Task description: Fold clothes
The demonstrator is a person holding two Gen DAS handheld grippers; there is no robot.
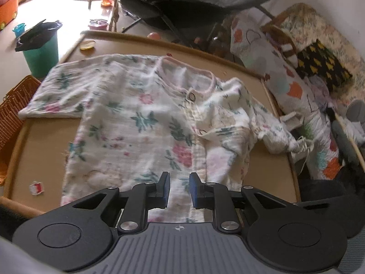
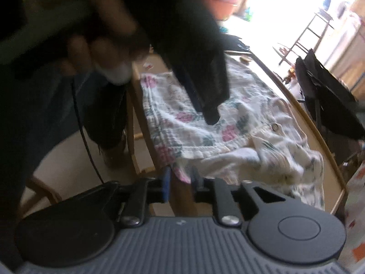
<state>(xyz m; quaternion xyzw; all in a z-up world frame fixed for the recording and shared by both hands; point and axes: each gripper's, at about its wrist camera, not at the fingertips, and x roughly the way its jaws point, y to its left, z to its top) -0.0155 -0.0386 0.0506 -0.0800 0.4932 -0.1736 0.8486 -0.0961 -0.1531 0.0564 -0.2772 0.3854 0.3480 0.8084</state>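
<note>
One floral shirt (image 1: 141,123) lies spread across the tan table (image 1: 45,137), filling mid-frame in the left wrist view. Left gripper (image 1: 179,189) hovers at lower centre, jaws slightly parted, nothing pinched. Right gripper (image 2: 180,182), lower centre of its own view, stands apart too, hem corner just beside its fingers.

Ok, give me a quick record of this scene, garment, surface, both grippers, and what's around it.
garment: floral shirt, spread on the table, one sleeve crumpled
surface: tan table with raised rim
left gripper: open, above the shirt's lower part
right gripper: open, at the shirt's edge by the table rim
nearby: orange basket, green bucket
</note>
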